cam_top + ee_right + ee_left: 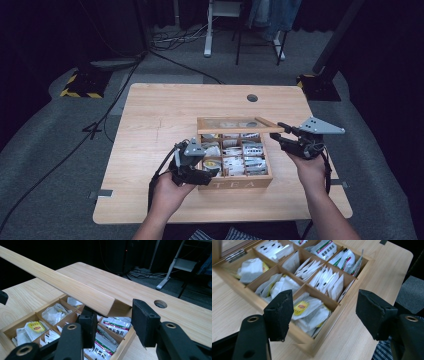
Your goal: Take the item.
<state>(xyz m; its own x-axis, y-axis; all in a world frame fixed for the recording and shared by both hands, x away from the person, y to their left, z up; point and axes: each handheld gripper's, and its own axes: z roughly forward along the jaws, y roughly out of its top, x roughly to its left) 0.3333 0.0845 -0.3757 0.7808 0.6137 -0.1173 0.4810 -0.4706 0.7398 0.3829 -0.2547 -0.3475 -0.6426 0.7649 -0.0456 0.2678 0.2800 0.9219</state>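
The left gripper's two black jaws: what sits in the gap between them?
In the left gripper view, the open left gripper hovers above the tea box; between its jaws lies the near compartment's yellow-labelled tea bag among white sachets, untouched.

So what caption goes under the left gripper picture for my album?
Open black tool above a wooden tea box of white tea bags.

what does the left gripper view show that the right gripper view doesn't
Left gripper view alone: the left gripper with its jaws wide apart and nothing between them, above the near corner of the tea box, plus the metal hinge at the lid's base.

Right gripper view alone: the right gripper with its jaws at the corner of the raised wooden lid, the round hole in the table, and the cables on the floor.

Shared: the open box's compartments of tea bags, including the yellow-labelled tea bag, and the wooden table.
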